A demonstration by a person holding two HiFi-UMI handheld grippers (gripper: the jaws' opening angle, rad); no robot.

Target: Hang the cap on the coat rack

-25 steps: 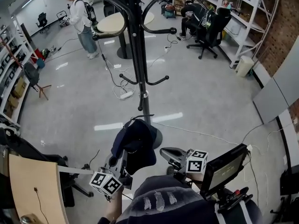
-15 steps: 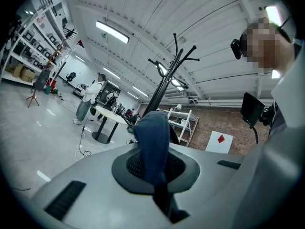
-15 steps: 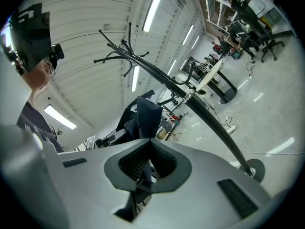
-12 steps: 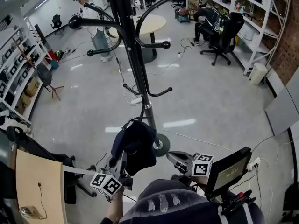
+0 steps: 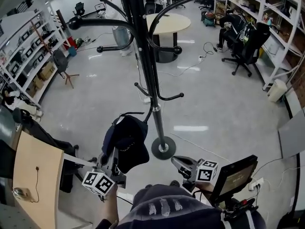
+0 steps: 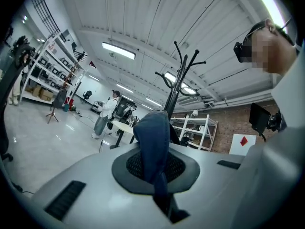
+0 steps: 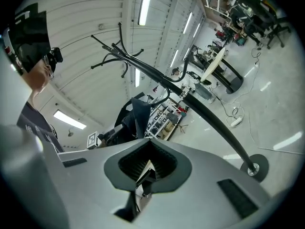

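Dark navy fabric cap (image 5: 126, 142) dangles pinched in the left tongs (image 5: 113, 157), just left of the black metal coat rack (image 5: 151, 87) pole, with the hooks higher up. The right tongs (image 5: 180, 162) are clenched on nothing, so the left hand's nearer.

Cap (image 5: 126, 140) left of the coat rack (image 5: 151, 80)
The coat rack stands on the floor (image 5: 214, 109) at 12 o'clock. The cap, in the left gripper (image 5: 116, 152), is at 11 o'clock beside the pole, with the right gripper (image 5: 177, 161) at 1 o'clock. A round surface (image 5: 167, 23) lies behind the rack.
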